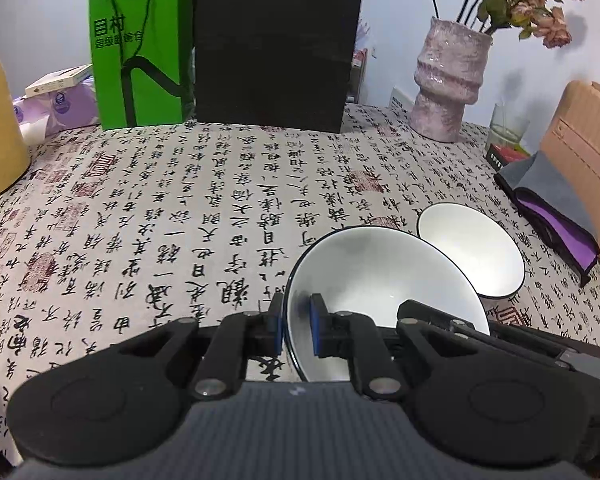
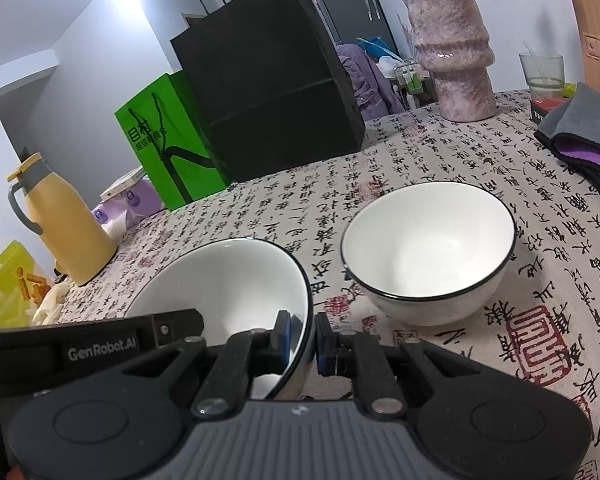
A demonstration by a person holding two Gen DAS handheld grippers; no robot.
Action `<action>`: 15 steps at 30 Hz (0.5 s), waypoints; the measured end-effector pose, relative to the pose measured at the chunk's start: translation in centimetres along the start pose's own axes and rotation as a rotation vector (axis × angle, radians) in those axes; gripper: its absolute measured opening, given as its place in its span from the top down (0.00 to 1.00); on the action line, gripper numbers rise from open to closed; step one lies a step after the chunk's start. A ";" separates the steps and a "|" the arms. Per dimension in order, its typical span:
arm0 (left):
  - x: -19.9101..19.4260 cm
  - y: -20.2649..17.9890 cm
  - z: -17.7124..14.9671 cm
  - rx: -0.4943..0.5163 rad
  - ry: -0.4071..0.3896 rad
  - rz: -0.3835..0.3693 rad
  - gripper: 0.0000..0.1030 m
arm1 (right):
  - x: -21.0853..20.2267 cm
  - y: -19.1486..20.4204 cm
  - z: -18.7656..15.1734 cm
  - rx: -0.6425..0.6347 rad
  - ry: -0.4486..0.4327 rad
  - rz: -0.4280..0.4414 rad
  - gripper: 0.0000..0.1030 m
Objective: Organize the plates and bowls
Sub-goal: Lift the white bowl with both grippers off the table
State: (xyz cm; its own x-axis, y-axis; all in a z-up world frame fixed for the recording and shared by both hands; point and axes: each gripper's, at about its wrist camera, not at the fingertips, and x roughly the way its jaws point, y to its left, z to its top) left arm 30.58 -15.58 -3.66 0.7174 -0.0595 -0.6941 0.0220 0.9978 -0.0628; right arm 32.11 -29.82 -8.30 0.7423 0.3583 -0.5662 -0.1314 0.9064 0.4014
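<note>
the table (image 1: 148,208) is covered with a cloth printed in black calligraphy and red seals, and it carries everything else. at its far edge a tall black paper bag (image 1: 276,40) stands upright, with a smaller green paper bag (image 1: 140,52) just beside it on the left and touching it. to the right of them a pink textured vase (image 1: 448,80) holds dried flowers, and a clear glass (image 1: 508,124) stands near it. a yellow thermos jug (image 2: 64,224) with a grey handle stands at the left side of the table, and a folded grey and purple cloth (image 1: 548,208) lies at the right edge. two white bowls with a thin dark rim are in the near part of the scene. the nearer bowl (image 1: 372,280) is tilted and held at both sides: the left gripper (image 1: 296,320) is clamped on its left rim, with one blue pad inside the bowl and one outside, and the right gripper (image 2: 304,340) is clamped on its right rim in the same way. whether this bowl touches the cloth cannot be told. the second bowl (image 2: 428,248) stands upright on the table, just beyond the held one on the right, and it is empty.
</note>
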 end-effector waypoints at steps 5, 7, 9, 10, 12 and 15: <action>-0.7 0.9 0.0 -0.017 -0.006 0.006 0.87 | -0.1 0.9 0.0 0.000 -0.003 0.006 0.88; -1.0 1.2 0.0 -0.024 -0.010 0.007 0.87 | -0.2 1.3 0.0 -0.002 -0.005 0.008 0.88; -1.3 1.5 0.0 -0.028 -0.014 0.009 0.87 | -0.3 1.7 0.0 -0.003 -0.007 0.010 0.88; -1.4 1.6 0.0 -0.027 -0.016 0.009 0.87 | -0.4 1.8 0.0 -0.003 -0.008 0.010 0.88; -1.7 1.8 -0.1 -0.025 -0.020 0.010 0.87 | -0.5 2.2 0.0 -0.002 -0.011 0.012 0.88; -2.1 2.2 -0.1 -0.030 -0.027 0.012 0.87 | -0.6 2.7 0.0 -0.005 -0.013 0.015 0.88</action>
State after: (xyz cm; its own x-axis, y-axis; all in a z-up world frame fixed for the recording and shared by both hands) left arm 29.03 -13.22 -2.37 0.7359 -0.0467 -0.6755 -0.0071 0.9970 -0.0766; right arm 31.28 -27.57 -6.91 0.7489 0.3687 -0.5507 -0.1456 0.9022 0.4061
